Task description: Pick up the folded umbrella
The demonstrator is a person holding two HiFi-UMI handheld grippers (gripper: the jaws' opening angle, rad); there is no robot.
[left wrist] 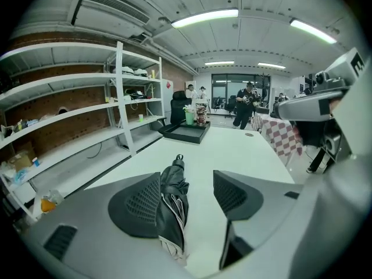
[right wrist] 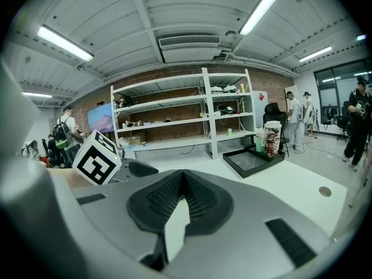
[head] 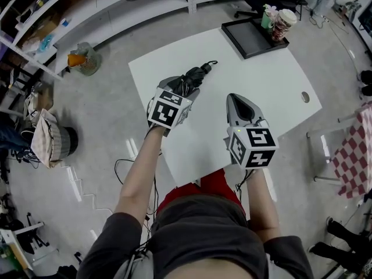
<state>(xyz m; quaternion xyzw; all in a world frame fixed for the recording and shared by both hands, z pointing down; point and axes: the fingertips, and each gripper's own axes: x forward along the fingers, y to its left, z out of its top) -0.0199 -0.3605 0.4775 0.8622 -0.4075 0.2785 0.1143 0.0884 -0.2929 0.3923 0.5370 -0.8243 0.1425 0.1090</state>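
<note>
The folded black umbrella (head: 196, 75) lies on the white table (head: 273, 92), its strap end pointing to the far edge. My left gripper (head: 185, 86) is over its near end. In the left gripper view the umbrella (left wrist: 173, 202) lies between the wide-apart jaws of the left gripper (left wrist: 186, 176), leaning against the left pad (left wrist: 139, 205), with a gap to the right pad (left wrist: 232, 195). My right gripper (head: 234, 98) hovers over bare table to the right, jaws together and empty; the right gripper view shows this right gripper (right wrist: 182, 174) with pads meeting at the tip.
A black tray (head: 250, 39) with cups (head: 279, 22) sits at the table's far right corner. There is a cable hole (head: 305, 96) near the right edge. Shelving (left wrist: 119, 97) stands beyond the table's left side. A checkered cloth (head: 354, 153) hangs at far right. People stand in the background.
</note>
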